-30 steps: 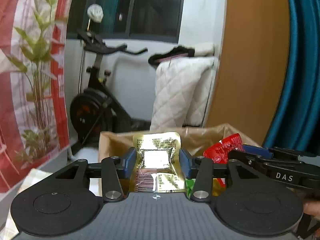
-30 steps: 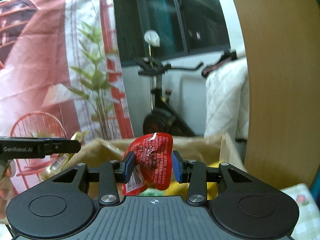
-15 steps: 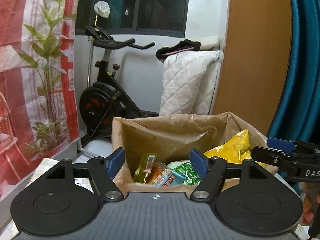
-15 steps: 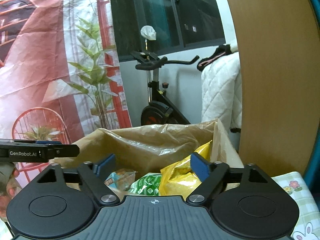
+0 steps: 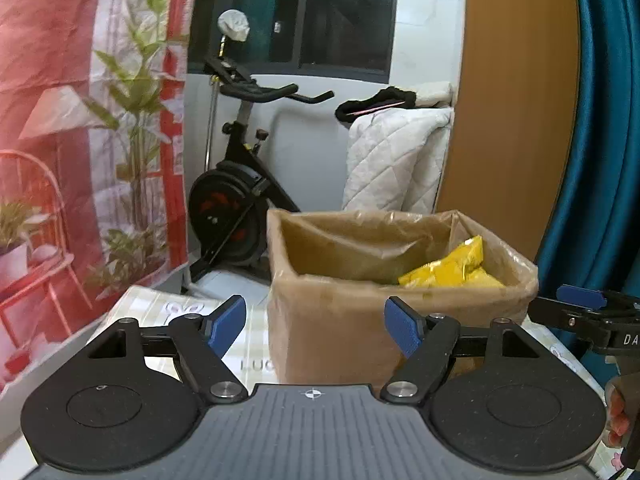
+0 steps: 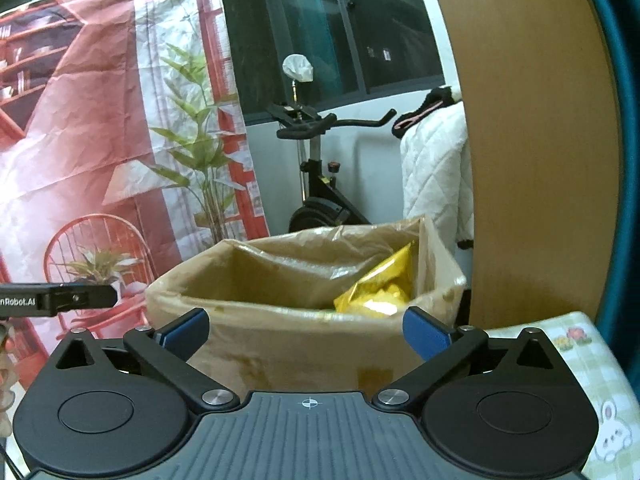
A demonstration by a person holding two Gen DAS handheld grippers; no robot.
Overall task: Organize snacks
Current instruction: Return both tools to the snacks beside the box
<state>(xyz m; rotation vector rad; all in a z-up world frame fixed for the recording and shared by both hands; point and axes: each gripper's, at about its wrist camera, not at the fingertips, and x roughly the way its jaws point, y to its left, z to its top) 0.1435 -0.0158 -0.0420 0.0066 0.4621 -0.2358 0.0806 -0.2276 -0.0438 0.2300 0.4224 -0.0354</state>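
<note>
The cardboard box (image 5: 332, 320), lined with a thin plastic bag, stands directly ahead of both grippers, with a yellow snack packet (image 5: 452, 268) lying inside against its far right wall; other contents are hidden below the rim. Judged from this, some snacks are already stowed; what remains outside cannot be seen. The left gripper (image 5: 316, 326) has just been opening and stands spread with nothing between its jaws. The right gripper (image 6: 306, 330), likewise just opening, is spread very wide and empty. Both point slightly downward, short of the box's near wall, side by side above the checked tablecloth (image 6: 580, 344).
</note>
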